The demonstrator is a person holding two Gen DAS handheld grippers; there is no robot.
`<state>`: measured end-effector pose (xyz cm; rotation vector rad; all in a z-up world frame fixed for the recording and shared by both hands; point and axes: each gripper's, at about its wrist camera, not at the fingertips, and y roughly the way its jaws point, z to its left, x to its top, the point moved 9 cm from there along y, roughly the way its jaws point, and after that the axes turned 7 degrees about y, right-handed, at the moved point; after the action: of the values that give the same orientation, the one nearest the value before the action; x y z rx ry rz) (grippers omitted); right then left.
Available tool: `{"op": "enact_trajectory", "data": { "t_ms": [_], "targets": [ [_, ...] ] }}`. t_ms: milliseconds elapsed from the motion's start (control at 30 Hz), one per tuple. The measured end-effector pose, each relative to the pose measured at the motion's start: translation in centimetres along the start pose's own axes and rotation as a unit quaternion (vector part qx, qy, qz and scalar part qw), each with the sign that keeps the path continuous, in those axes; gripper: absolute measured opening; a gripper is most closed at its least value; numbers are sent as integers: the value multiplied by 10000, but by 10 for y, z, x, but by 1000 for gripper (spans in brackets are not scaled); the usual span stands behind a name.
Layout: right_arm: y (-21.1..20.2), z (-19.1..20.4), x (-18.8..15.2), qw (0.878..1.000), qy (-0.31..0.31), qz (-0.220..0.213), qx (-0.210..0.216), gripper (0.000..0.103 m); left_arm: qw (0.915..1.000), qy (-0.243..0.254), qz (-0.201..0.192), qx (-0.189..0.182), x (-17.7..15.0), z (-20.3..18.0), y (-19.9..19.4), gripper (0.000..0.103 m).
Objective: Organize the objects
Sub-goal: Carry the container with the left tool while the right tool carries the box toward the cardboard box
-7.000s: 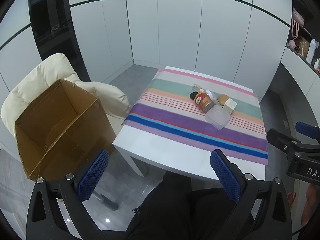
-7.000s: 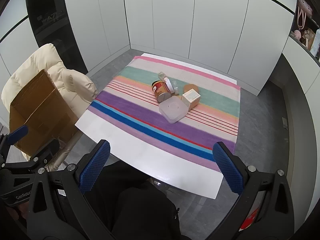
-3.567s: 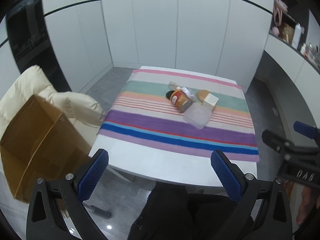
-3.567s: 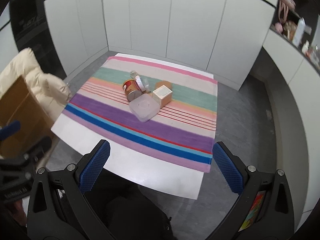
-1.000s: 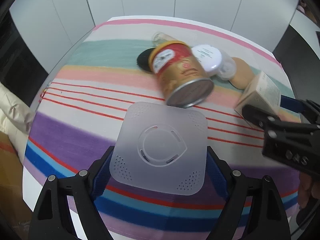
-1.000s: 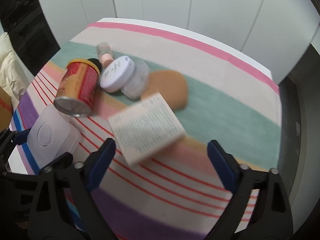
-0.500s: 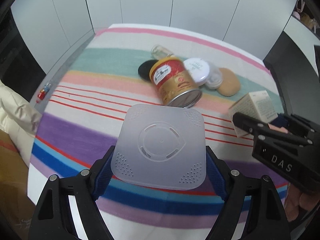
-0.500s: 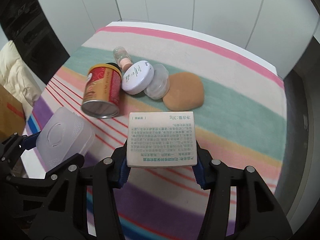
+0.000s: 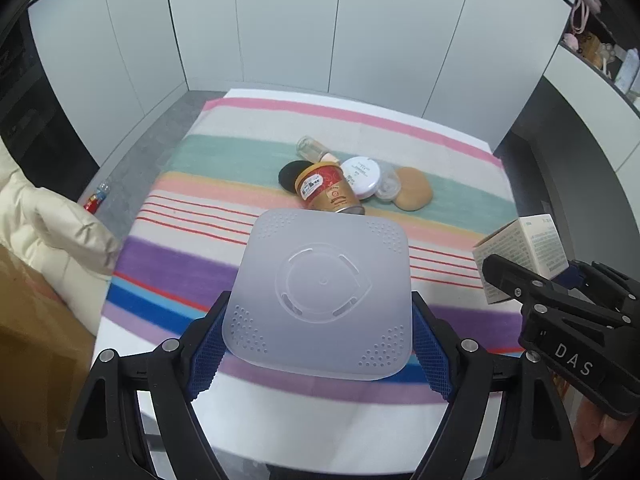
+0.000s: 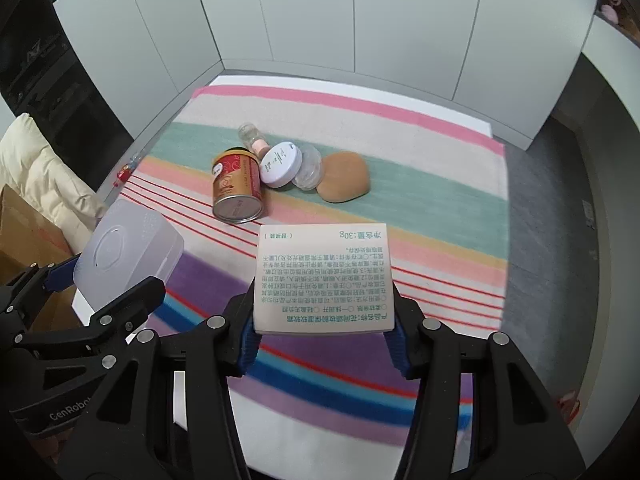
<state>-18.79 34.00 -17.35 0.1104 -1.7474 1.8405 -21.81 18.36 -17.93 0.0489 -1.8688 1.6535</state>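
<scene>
With the translucent square lid [image 9: 322, 294] clamped in the left hand-held gripper [image 9: 320, 336] & the printed carton [image 10: 325, 278] in the right hand-held gripper [image 10: 324, 336], both are held above the worktop [image 9: 280, 424], w/ the cardboard box [image 9: 36, 344] seen nearer the left, likely the drop-off.

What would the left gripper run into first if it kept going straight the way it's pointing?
Probably the striped cloth just short of the tipped red can; the translucent box held in the left gripper would touch first.

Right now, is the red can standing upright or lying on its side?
On its side. The red can lies on the striped cloth with its metal end facing the camera.
</scene>
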Motion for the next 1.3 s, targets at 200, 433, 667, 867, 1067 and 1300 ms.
{"op": "enact_trajectory", "data": {
  "t_ms": [200,433,667,867,1067,1300],
  "targets": [
    [-45,3,-12,9997,97,-205,-51,54,9998,29,-199,-26,-5,0,-40,83],
    [-86,15,-28,9991,63,-416,-87,54,9988,31,-478,-126,-16,1,-86,83],
    [-113,43,-34,9972,-296,-682,-16,54,9976,-269,-599,-197,-31,19,-105,83],
    [-124,56,-21,9962,-244,-826,133,54,9971,-265,-703,-115,-32,36,-115,83],
    [-113,71,-12,9966,-250,-776,92,54,9962,-243,-834,68,-33,59,-123,83],
    [-106,113,-6,9955,-471,-778,258,54,9929,-472,-1016,397,-38,109,-132,83]
  ]
}}
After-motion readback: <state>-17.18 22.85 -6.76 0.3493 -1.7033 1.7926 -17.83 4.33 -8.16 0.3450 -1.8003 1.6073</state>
